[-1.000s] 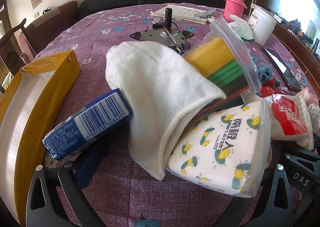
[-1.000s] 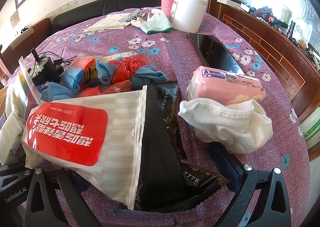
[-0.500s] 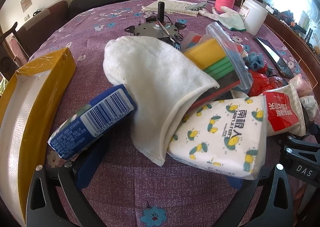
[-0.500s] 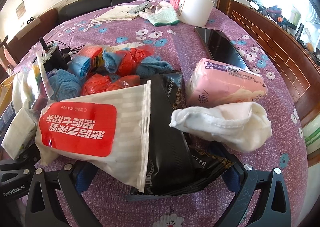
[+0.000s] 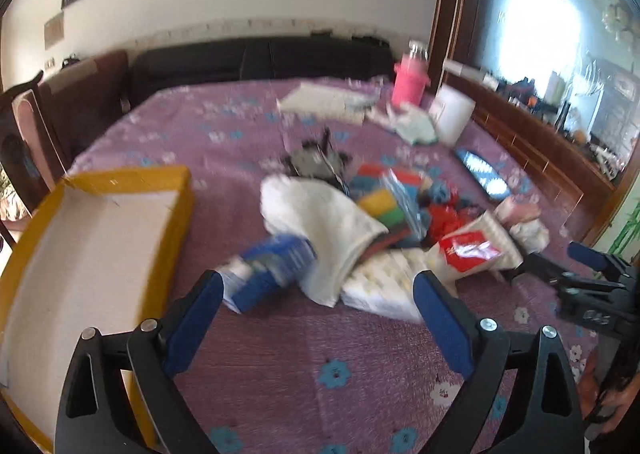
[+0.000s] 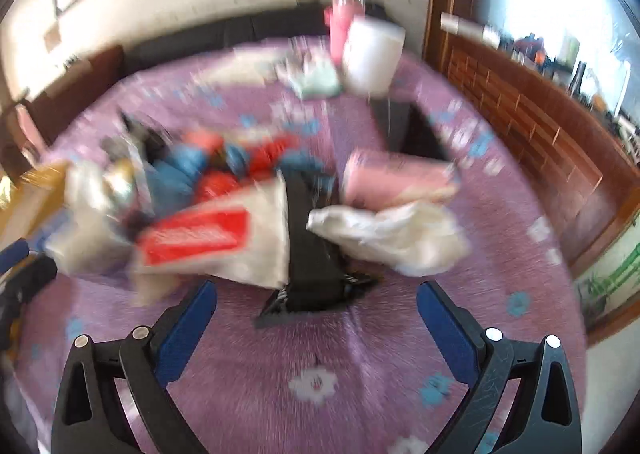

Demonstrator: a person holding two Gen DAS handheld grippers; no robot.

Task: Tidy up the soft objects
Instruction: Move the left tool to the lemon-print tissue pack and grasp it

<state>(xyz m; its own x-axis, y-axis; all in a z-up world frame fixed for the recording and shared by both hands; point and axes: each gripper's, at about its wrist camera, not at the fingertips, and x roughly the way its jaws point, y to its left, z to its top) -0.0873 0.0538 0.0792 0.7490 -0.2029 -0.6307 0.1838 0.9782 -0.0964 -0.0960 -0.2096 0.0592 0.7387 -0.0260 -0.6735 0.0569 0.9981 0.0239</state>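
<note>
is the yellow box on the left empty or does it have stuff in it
Empty, as far as the left wrist view shows: the yellow box shows only its bare pale floor, and the soft items lie outside on the purple tablecloth.

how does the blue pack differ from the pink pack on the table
The blue pack lies near the yellow tray, with a white cloth draped over one end; the pink pack lies by the black phone, a crumpled white cloth in front. Blue is dark, pink pale. Both are soft wrapped packs lying flat.
</note>
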